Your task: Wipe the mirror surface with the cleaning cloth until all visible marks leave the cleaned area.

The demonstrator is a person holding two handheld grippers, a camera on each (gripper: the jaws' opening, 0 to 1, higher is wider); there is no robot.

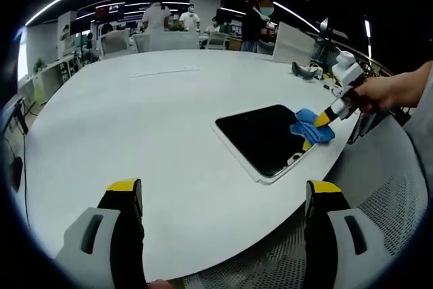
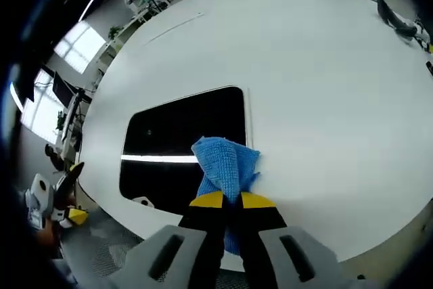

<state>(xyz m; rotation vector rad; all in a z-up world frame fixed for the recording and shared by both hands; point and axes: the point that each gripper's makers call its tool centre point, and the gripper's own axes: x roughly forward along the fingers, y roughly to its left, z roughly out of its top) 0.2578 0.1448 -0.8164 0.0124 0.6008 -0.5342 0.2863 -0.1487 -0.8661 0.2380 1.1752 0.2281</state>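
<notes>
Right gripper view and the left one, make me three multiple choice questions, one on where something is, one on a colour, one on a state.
1. Where does the mirror lie?
A. near the table's edge
B. on a chair
C. leaning on a wall

2. What colour is the cleaning cloth?
A. red
B. blue
C. white

3. How is the right gripper?
A. wide open
B. shut on the cleaning cloth
C. lying on the floor

Answers: 1 A, the mirror lies flat by the rim of the white table. 2 B, the cloth is blue in both views. 3 B, the yellow-tipped jaws meet around the cloth, which rests at the mirror's edge.
</notes>
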